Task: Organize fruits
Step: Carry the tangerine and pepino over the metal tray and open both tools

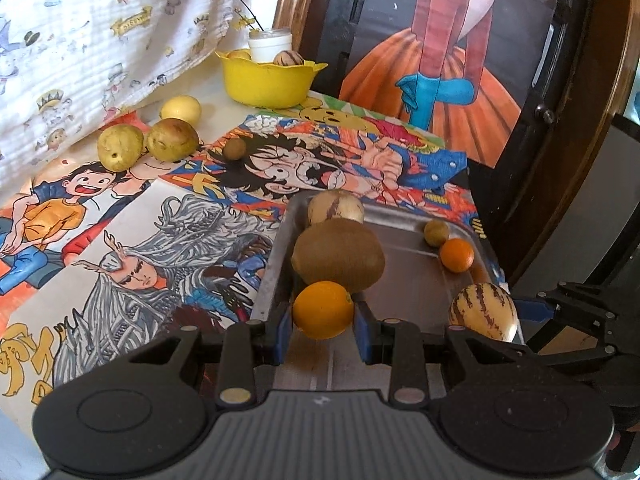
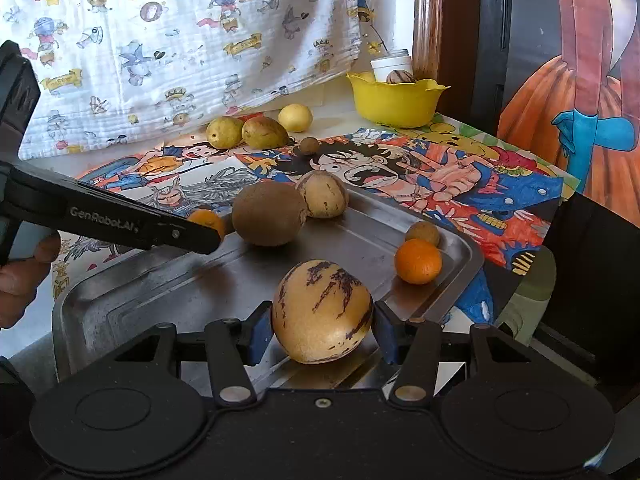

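Observation:
My left gripper [image 1: 323, 316] is shut on an orange [image 1: 323, 310] at the near left of the metal tray [image 1: 400, 248]. My right gripper [image 2: 320, 322] is shut on a striped yellow melon [image 2: 322, 310], which also shows in the left wrist view [image 1: 484, 310], over the tray's [image 2: 200, 280] near edge. On the tray lie a brown kiwi [image 1: 338, 254], a striped pale fruit [image 1: 335, 208], a small orange [image 1: 457, 255] and a small brown fruit [image 1: 436, 233]. Behind on the table lie two green-yellow fruits [image 1: 120, 147] [image 1: 172, 139], a lemon [image 1: 180, 109] and a small brown ball [image 1: 234, 149].
A yellow bowl [image 1: 268, 82] with fruit and a white jar [image 1: 270, 43] stands at the back. A patterned cloth [image 1: 100, 32] hangs at the left. Cartoon posters [image 1: 160, 208] cover the table. A dark cabinet with a painted figure [image 1: 440, 60] stands at the right.

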